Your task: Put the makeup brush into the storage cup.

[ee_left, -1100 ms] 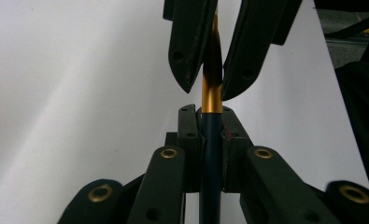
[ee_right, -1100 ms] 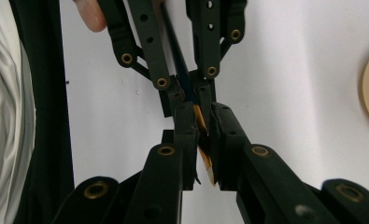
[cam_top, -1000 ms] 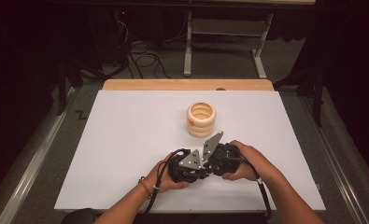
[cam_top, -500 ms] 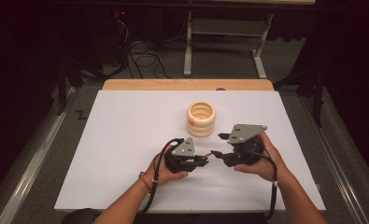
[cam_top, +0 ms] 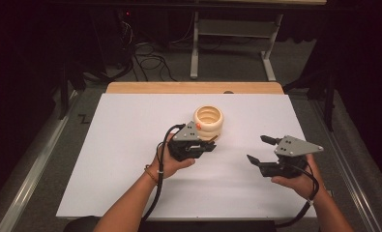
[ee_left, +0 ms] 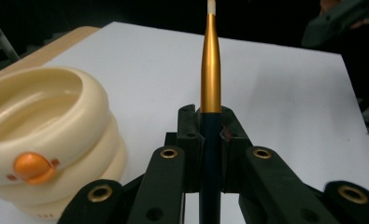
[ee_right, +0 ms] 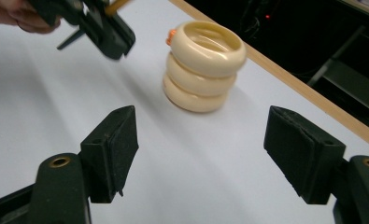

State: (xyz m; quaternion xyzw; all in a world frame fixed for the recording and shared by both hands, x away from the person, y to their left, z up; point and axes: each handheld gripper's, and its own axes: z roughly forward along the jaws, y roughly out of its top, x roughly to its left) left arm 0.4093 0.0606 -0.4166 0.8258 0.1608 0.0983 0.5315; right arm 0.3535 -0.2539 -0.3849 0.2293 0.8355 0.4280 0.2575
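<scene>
On the white table [cam_top: 106, 164], left of centre, the left gripper [cam_top: 209, 146] sits in the person's left hand [cam_top: 171, 162], and its jaws are clamped tight on a pen [ee_left: 210, 79]. From the left gripper view you get the detail: a dark barrel pinched between the two black jaws, a gold section rising straight out past them, a pale tip at the very end. From above, only a short gold stub of that pen pokes out at the gripper's front, just beside the foot of the cream holder [cam_top: 209, 122].

That holder, a stack of three rounded cream rings with an open top and a small orange knob on its side, stands upright near the middle of the table, toward the far wooden edge [cam_top: 193, 87]. Whether the pen touches it, I can't tell.

Over to the right, well apart from all that, the right gripper [cam_top: 259, 149] is held in the right hand [cam_top: 300, 180] above bare table. Its jaws have just been opening and now stand wide apart, nothing between the pads [ee_right: 114, 151]. Through the right gripper view, the holder sits farther off, framed between those spread jaws.
</scene>
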